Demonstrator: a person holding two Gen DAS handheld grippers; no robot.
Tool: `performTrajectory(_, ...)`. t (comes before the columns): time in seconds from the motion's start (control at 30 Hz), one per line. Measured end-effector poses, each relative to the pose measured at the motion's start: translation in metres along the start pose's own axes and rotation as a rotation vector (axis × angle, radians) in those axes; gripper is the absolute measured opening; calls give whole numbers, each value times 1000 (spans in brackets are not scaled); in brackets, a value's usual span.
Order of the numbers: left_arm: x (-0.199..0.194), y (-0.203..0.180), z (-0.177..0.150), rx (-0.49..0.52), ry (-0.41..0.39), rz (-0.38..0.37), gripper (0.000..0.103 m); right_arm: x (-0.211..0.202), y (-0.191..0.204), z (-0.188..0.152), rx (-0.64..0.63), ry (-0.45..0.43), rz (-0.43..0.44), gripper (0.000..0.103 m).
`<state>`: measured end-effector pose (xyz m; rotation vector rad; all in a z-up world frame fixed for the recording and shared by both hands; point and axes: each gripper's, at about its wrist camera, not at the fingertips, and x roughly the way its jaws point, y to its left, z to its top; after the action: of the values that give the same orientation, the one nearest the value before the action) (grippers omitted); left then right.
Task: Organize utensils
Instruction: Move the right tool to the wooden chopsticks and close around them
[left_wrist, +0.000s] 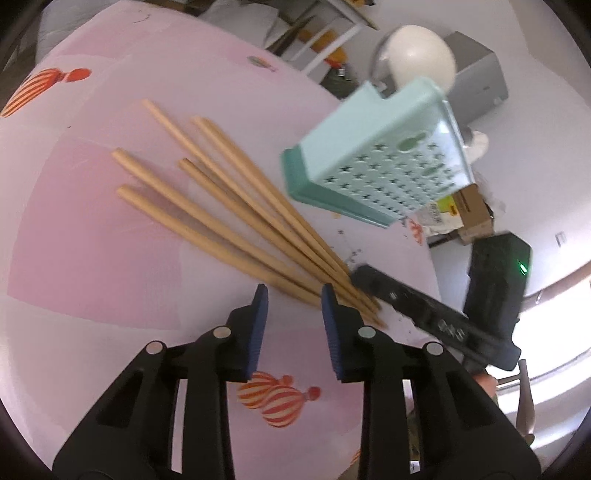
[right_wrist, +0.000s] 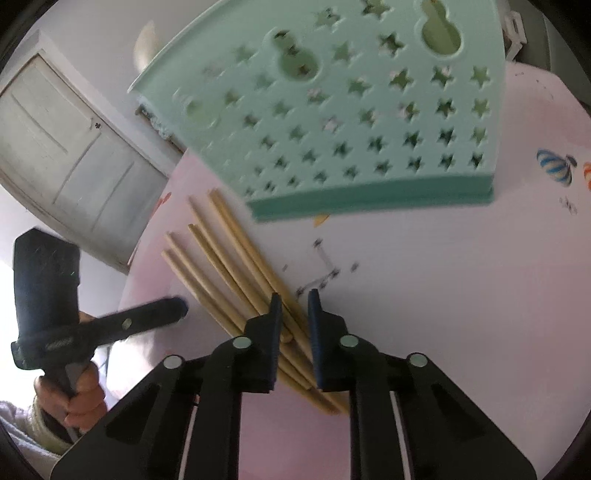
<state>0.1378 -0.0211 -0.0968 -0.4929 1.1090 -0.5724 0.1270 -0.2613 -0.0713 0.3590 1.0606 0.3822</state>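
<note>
Several wooden chopsticks (left_wrist: 229, 206) lie fanned out on the pink table (left_wrist: 92, 240), their thin ends gathered near both grippers. My left gripper (left_wrist: 293, 295) hovers open over those ends, with one stick crossing under its tips. My right gripper (right_wrist: 294, 302) has its blue pads closed in on the chopsticks (right_wrist: 236, 266), which run through the narrow gap. In the left wrist view the right gripper (left_wrist: 356, 273) comes in from the right onto the thin ends. A mint-green utensil holder (left_wrist: 369, 162) with star-shaped holes stands just beyond the sticks, and the holder (right_wrist: 351, 122) fills the top of the right wrist view.
A hand (right_wrist: 74, 398) holds the left gripper (right_wrist: 179, 306) at the table's edge. Beyond the table are a white door (right_wrist: 74, 166), a round white object (left_wrist: 417, 55) and a cardboard box (left_wrist: 472, 210). Balloon prints mark the tablecloth (left_wrist: 277, 398).
</note>
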Motion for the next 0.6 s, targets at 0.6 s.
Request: performTrajectory(0.6, -24, -10, -17, 183, -45, 319, 17, 6, 71, -65, 3, 76, 77, 7)
